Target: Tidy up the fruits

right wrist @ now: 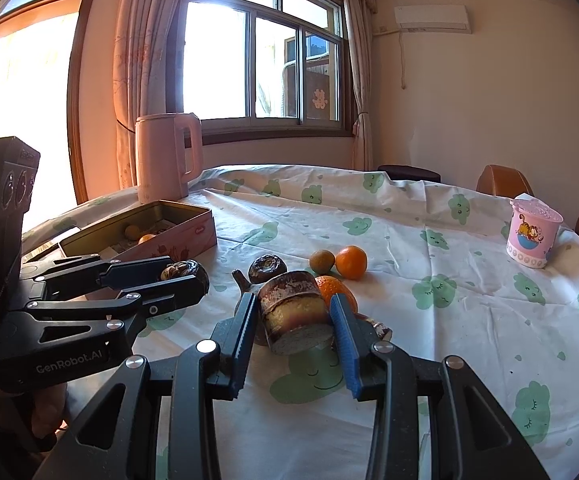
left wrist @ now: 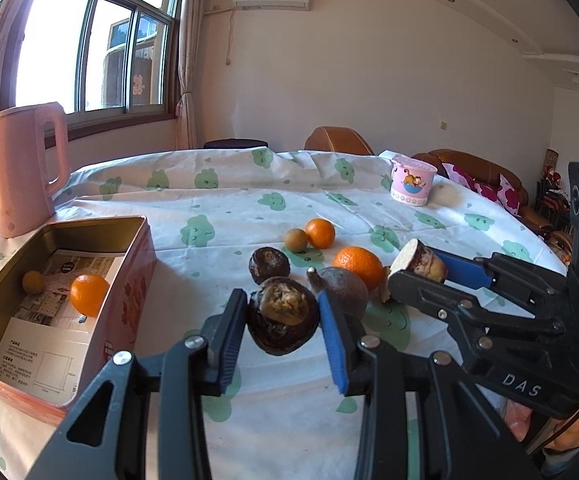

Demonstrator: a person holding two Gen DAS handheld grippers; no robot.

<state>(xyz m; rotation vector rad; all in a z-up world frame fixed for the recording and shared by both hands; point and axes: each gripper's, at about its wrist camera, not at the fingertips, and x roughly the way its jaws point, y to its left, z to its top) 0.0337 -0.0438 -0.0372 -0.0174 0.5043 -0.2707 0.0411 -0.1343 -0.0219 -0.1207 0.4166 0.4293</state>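
Jaws: your left gripper (left wrist: pixel 283 316) clamps a dark fruit (left wrist: pixel 282 315); right gripper (right wrist: pixel 294 316) clamps a cut chunk (right wrist: pixel 294 312).
Done: two fruits in tin (left wrist: pixel 137 256), nine o'clock.
Left: five on cloth (left wrist: pixel 249 208), twelve o'clock.

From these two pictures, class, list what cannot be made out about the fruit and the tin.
- Tin, left wrist view: near corner cut off by the left tongs.
- Tin's contents, right wrist view: mostly hidden by its wall.
- Big orange, right wrist view: mostly hidden behind the cut brown piece in the right tongs.
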